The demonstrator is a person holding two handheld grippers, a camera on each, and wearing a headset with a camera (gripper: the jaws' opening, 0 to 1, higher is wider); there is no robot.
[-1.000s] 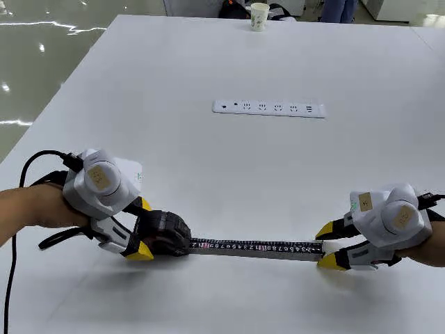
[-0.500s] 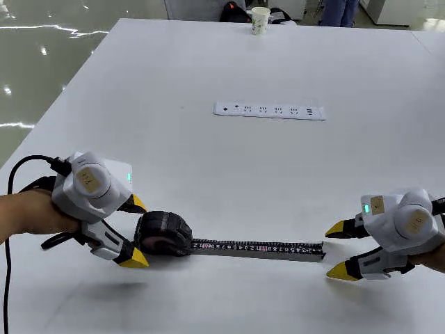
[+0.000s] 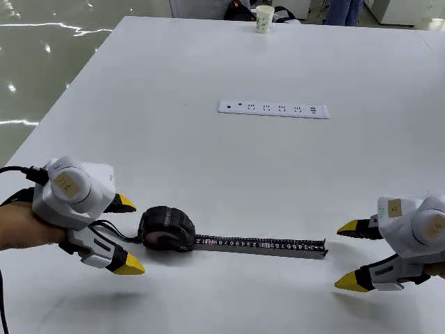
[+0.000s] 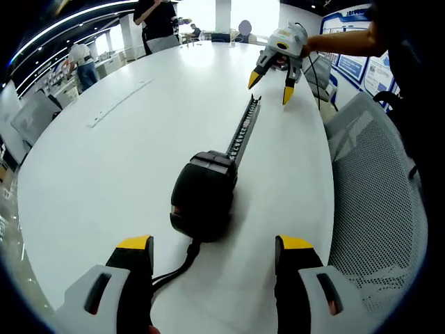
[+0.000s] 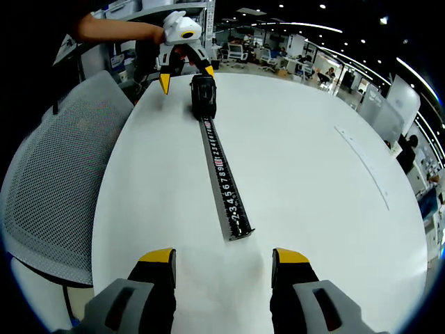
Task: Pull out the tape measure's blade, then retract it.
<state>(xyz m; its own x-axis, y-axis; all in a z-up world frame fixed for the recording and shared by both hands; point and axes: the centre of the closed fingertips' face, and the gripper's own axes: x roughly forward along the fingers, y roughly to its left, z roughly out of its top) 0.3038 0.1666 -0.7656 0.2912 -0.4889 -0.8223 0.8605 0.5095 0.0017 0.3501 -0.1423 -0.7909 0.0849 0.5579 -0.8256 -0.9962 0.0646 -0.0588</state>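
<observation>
1. Holding the left gripper (image 3: 131, 235) wide open just above the white table (image 3: 278, 167), clamping nothing, both yellow jaw tips pointing toward the tape measure (image 3: 167, 228).
2. Seeing that tape measure's black body sitting on the table just ahead of the left tips and apart from them, with a thin black cord (image 4: 182, 263) trailing back from it between the jaws.
3. Noting the blade (image 3: 261, 245) lying pulled out and flat along the tabletop, numbers facing up, running from the body toward the right gripper (image 3: 346, 254).
4. Holding the right gripper spread wide as well, gripping nothing, its yellow tips sitting just beyond the blade's end hook without touching it.
5. Facing each gripper toward the other along the line of the blade, well apart, with the whole tape lying between them.
6. Spotting a white power strip (image 3: 272, 109) lying farther back on the table, well away from the tape, and a paper cup (image 3: 263, 17) standing upright near the far edge.
7. Catching a grey mesh chair (image 5: 55, 181) just beside the table's near edge in the right gripper view.
</observation>
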